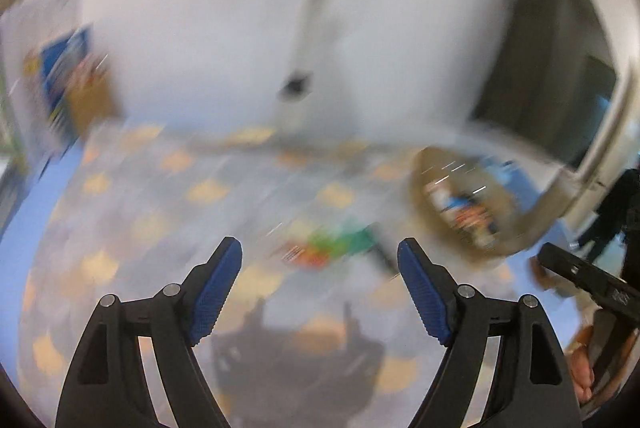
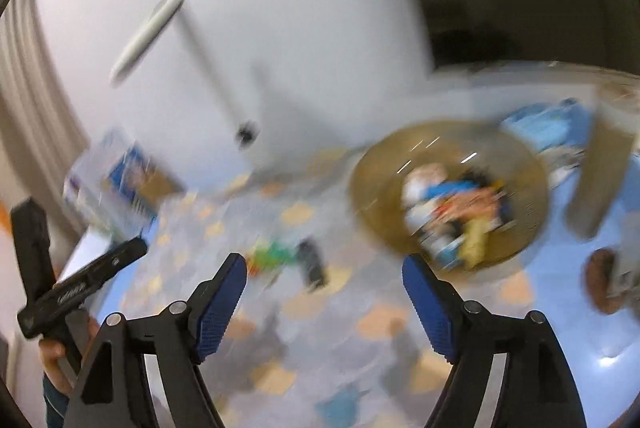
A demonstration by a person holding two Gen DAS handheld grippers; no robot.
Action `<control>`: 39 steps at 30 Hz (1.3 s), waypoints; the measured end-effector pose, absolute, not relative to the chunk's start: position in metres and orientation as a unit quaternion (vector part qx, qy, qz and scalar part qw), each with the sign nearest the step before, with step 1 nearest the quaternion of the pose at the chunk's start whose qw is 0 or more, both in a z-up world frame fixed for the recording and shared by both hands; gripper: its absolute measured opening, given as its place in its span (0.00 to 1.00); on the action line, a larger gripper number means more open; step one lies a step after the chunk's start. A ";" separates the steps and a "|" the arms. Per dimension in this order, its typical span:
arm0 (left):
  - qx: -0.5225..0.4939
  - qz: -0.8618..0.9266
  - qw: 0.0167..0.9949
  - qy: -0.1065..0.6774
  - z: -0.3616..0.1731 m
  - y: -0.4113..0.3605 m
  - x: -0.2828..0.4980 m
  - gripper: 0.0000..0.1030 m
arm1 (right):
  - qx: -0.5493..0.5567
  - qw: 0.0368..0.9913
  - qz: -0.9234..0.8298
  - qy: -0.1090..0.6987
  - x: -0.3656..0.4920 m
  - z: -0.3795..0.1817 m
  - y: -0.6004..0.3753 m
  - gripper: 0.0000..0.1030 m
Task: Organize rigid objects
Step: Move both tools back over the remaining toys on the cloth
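Both views are smeared by motion. In the left wrist view my left gripper (image 1: 320, 248) stands open with nothing between its blue pads, above a patterned cloth. A green and orange object (image 1: 336, 246) lies on the cloth just beyond the fingertips, with a dark object (image 1: 382, 254) beside it. A round brown basket (image 1: 468, 204) full of several items sits to the right. In the right wrist view my right gripper (image 2: 322, 266) is open and empty. The green and orange object (image 2: 274, 256) and dark object (image 2: 314, 264) lie ahead of it, the basket (image 2: 448, 196) to the right.
A grey cloth (image 2: 320, 308) with orange patches covers a blue table (image 2: 580, 328). A blue and brown box (image 1: 68, 84) stands at the far left against a white wall. The other gripper's black frame (image 1: 584, 280), held by a hand, shows at the right edge. A cardboard piece (image 2: 600, 180) stands right of the basket.
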State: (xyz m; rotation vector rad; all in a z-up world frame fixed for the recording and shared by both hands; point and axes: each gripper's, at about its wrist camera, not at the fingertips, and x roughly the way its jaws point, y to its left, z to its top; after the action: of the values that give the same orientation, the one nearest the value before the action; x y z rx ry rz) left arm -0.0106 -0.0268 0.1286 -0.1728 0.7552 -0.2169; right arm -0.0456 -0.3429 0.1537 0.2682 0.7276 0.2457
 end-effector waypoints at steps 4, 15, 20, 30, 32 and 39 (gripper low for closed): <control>-0.103 -0.062 0.901 0.417 0.063 0.000 -0.019 0.77 | 0.074 0.910 0.113 0.392 -0.040 0.086 -0.292 0.76; -0.059 -0.025 0.895 0.442 0.023 -0.013 -0.024 0.77 | 0.067 0.891 0.074 0.443 -0.027 0.029 -0.289 0.77; -0.044 -0.019 0.896 0.442 0.021 -0.014 -0.026 0.77 | 0.048 0.894 0.062 0.441 -0.026 0.031 -0.283 0.77; 0.011 -0.013 0.892 0.452 0.017 -0.032 -0.027 0.82 | 0.023 0.890 0.047 0.452 -0.023 0.026 -0.277 0.77; 0.010 -0.016 0.892 0.452 0.018 -0.031 -0.027 0.82 | 0.023 0.891 0.046 0.451 -0.024 0.026 -0.277 0.77; -0.035 -0.106 0.873 0.474 0.027 -0.021 -0.021 0.82 | 0.024 0.894 0.060 0.444 -0.036 0.039 -0.280 0.76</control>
State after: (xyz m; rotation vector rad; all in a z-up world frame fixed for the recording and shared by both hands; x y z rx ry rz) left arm -0.0209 -0.0209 0.0268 -0.0729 0.9904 -0.2206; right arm -0.0359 -0.2795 0.0389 0.0507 0.9209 0.1244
